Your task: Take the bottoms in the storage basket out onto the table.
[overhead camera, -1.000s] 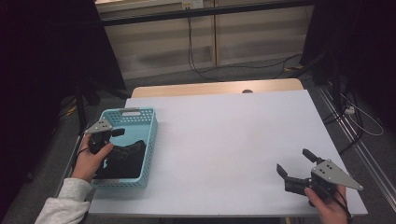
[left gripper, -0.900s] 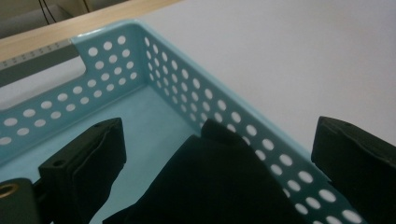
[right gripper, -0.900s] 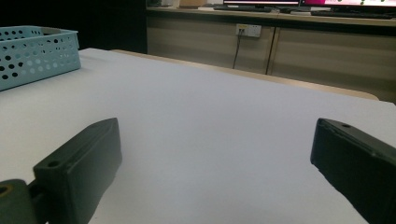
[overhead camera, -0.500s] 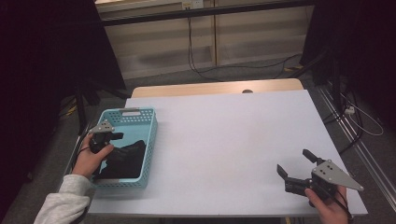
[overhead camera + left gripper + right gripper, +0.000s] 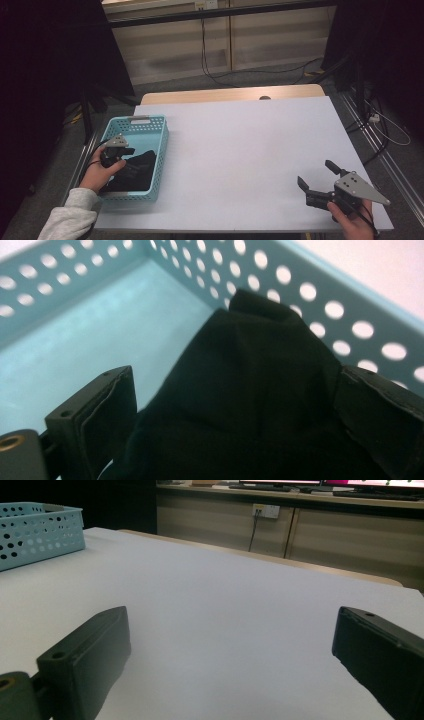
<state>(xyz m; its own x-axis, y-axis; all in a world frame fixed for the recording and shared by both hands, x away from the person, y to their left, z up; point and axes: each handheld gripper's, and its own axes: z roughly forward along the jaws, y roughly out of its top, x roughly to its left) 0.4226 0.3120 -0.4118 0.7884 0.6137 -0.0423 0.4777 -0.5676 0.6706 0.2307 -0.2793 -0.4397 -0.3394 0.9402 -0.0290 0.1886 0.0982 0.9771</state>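
Observation:
A light blue perforated basket (image 5: pixel 135 120) stands at the table's left edge with a black cloth (image 5: pixel 139 169) lying in it. My left gripper (image 5: pixel 127 159) is down inside the basket, over the cloth. In the left gripper view the jaws of my left gripper (image 5: pixel 235 405) stand wide apart, with the black cloth (image 5: pixel 250 390) bunched between them against the basket wall (image 5: pixel 310 290). My right gripper (image 5: pixel 315 172) rests open near the front right corner of the white table (image 5: pixel 240 140), nothing between its jaws. The right gripper (image 5: pixel 230 630) looks across the table toward the basket (image 5: pixel 35 530).
A wooden strip (image 5: pixel 230 94) runs along the table's far edge. Behind it are cabinets with cables (image 5: pixel 205 50) on the floor. A rail (image 5: pixel 385 160) runs past the table's right side. The white tabletop (image 5: pixel 225 580) lies between the two grippers.
My left gripper has slid lower into the basket, toward the person and onto the black cloth. The right gripper has stayed put.

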